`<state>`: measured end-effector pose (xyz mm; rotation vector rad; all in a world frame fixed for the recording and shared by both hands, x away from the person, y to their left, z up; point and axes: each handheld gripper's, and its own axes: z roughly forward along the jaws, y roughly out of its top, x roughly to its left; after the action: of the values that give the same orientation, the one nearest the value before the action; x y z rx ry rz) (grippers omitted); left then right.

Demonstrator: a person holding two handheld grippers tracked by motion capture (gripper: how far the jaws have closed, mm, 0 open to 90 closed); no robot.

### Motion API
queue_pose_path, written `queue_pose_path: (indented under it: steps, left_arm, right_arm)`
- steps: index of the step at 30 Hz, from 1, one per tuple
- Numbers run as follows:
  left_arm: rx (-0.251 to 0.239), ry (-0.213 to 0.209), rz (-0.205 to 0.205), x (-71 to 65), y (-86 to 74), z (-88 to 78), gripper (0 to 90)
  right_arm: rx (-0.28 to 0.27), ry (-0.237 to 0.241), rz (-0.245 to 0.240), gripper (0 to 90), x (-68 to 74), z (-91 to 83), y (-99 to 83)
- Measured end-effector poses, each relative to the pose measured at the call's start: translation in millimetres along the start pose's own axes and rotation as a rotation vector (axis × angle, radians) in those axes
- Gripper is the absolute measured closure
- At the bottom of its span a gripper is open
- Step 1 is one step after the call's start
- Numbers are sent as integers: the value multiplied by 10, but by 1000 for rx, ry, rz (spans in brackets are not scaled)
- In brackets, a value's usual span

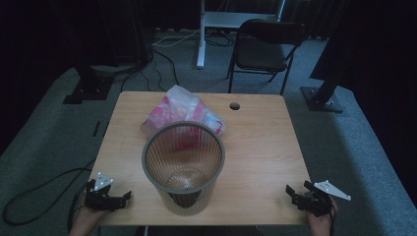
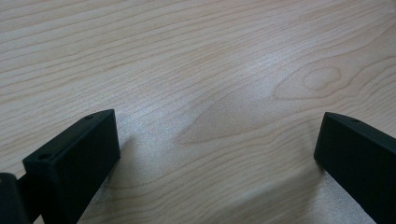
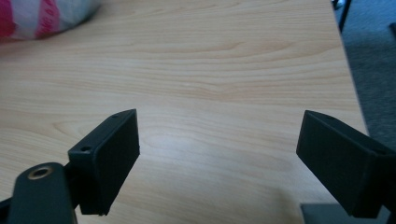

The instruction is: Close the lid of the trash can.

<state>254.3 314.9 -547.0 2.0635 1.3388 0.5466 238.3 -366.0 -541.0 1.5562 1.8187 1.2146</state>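
A ribbed, see-through waste bin [image 1: 183,167] stands upright at the front middle of the wooden table [image 1: 255,147], with nothing visible inside it. Behind it lies a crumpled pink and white plastic bag [image 1: 181,110], whose edge shows at the top left of the right gripper view [image 3: 42,18]. My left gripper [image 1: 125,195] rests at the table's front left corner, open, with bare wood between its jaws [image 2: 217,154]. My right gripper [image 1: 291,191] sits at the front right corner, open too, holding nothing [image 3: 217,154].
A round cable hole [image 1: 234,105] is near the table's far edge. A dark folding chair [image 1: 263,49] and a white desk leg [image 1: 200,34] stand beyond the table. Black stand feet [image 1: 322,98] and cables [image 1: 34,191] lie on the grey carpet.
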Motion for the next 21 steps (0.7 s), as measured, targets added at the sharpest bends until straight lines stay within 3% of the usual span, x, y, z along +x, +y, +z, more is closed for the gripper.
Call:
queue_pose_path:
  steps: [5, 9, 21]
  left_arm:
    - [0, 0, 0, 0, -1, -1, 1]
    - [0, -1, 1, 0, -3, -2, 1]
    - [0, -1, 2, 1, -4, -2, 1]
  right_arm:
    - [-11, -14, -11, 126, 1, -27, -84]
    - [-53, -11, 8, 126, 0, -62, -97]
    - [-39, -40, 10, 126, -29, -25, -138]
